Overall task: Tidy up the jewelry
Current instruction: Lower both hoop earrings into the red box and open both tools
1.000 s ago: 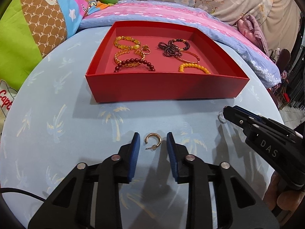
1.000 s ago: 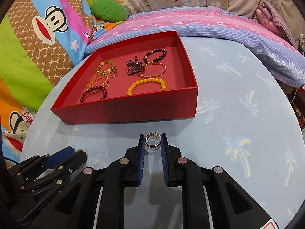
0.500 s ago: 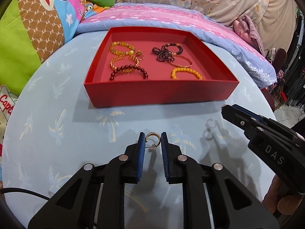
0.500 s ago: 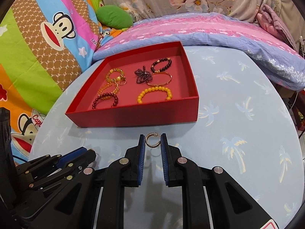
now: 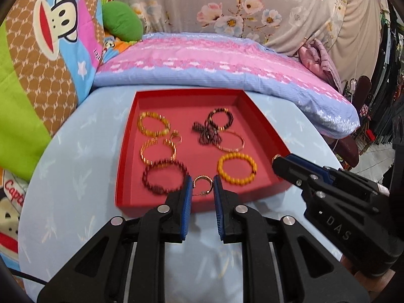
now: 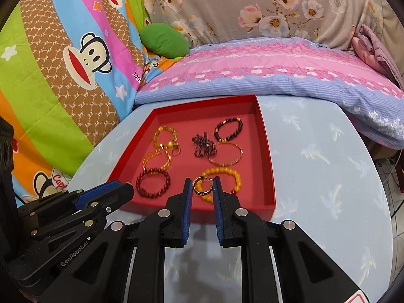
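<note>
Pinching a little gold hoop (image 5: 202, 177) tight between the two blue pads (image 5: 186, 197) of the left gripper (image 5: 202, 180), pads close together with only the hoop in the gap. Same on the other side: squeezing a second gold hoop (image 6: 202, 177) between the blue pads (image 6: 187, 197) of the right gripper (image 6: 202, 181), held snug and upright. In the left wrist view, at 12 o'clock from the fingertips, a red tray (image 5: 176, 202) on a round table with a light blue cloth (image 5: 75, 176), the hoop showing just in front of the tray's near wall. Inside the tray, at 1 o'clock from the left hoop, a yellow bead bracelet (image 5: 236, 154); at 10 o'clock, a dark red bead bracelet (image 5: 164, 161); farther back, more gold and dark bracelets lying flat on the tray floor. At 3 o'clock in that view, the black tip of the right gripper (image 5: 277, 162) near the tray's right corner. In the right wrist view, at 9 o'clock, the tip of the left gripper (image 6: 126, 189) by the tray's near left side. Beyond the table at 12 o'clock, a pink and blue pillow (image 5: 214, 63); at 10 o'clock, a bright monkey blanket (image 5: 50, 30).
</note>
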`<state>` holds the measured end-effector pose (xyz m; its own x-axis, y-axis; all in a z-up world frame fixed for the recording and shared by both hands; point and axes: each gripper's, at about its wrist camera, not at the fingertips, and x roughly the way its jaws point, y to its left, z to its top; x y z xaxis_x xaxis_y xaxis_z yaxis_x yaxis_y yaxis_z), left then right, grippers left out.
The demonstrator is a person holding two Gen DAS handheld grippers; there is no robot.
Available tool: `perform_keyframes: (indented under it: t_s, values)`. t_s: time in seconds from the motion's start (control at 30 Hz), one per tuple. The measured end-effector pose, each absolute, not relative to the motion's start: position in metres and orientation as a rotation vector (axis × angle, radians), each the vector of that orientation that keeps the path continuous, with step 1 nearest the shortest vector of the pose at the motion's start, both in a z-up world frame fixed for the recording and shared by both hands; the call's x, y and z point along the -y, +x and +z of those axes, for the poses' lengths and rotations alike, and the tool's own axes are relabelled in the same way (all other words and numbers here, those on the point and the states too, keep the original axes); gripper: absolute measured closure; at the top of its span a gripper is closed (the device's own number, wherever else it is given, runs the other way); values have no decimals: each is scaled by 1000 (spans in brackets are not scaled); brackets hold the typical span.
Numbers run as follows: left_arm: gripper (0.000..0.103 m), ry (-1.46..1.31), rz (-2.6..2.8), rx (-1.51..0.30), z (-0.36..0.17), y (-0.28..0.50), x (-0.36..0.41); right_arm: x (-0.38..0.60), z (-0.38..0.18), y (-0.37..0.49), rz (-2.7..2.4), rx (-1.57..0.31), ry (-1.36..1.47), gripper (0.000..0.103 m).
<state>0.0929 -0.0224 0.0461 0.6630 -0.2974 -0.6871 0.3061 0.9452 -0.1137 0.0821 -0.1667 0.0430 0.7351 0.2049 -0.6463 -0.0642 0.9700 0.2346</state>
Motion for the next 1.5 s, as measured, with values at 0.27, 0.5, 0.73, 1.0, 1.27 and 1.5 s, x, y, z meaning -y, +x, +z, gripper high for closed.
perform_keyframes:
  t_s: [0.27,0.5,0.73,1.0,1.27,1.5]
  values:
    - [87,39,-326,-774,44,139,36,162,36,129,174,-746,204,87]
    - [87,22,-315,-815,28,167,36,162,19,155,168,-778,201,87]
    - [87,25,-308,-843,13,182,37,162,5,169,164,-804,205,87]
    - [87,27,-300,-860,4,190,37,163,-5,177,162,-820,212,87]
    - [83,35,-278,-873,0,193,39,162,-6,176,146,-822,212,85]
    - [72,39,-252,-860,8,184,37,165,2,166,112,-806,212,83]
